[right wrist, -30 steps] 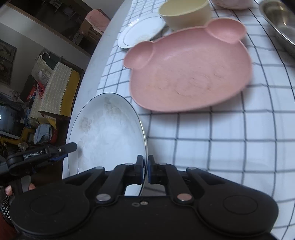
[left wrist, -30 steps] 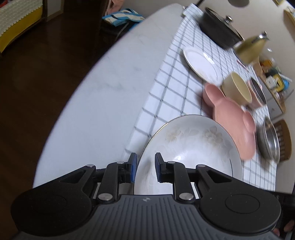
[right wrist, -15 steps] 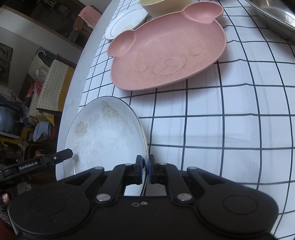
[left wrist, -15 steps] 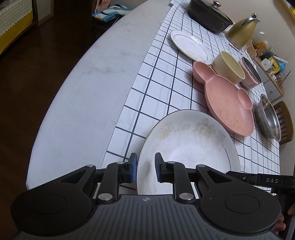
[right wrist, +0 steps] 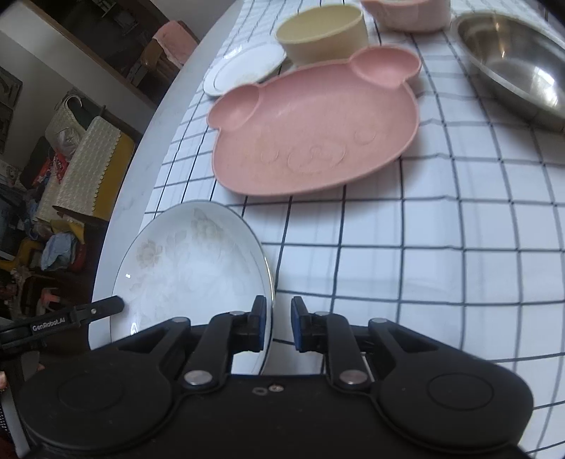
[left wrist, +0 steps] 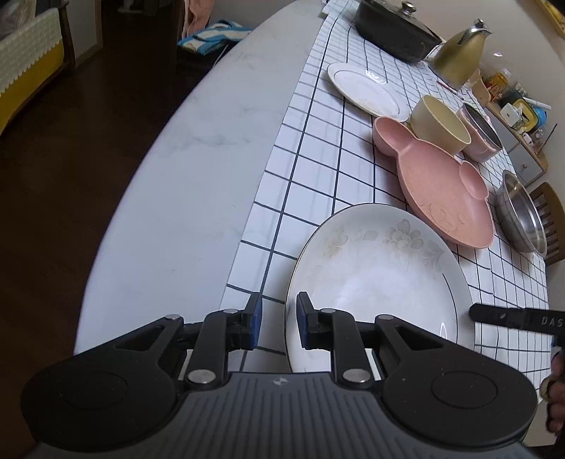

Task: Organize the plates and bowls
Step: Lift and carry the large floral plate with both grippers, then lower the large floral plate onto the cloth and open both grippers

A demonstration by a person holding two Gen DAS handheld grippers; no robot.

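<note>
Low in both wrist views, your floral plate sits empty on the checked cloth below the empty pink bear plate, rim between both narrowly parted pairs of jaws, your right gripper just opening, your left gripper stamped "GenRobot.AI".

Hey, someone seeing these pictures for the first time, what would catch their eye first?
Probably the big white floral plate at the near edge of the checked cloth, its rim between each pair of tongs, left tongs and right tongs. Just behind it lies the pink bear-shaped plate, with a yellow bowl beyond.
</note>
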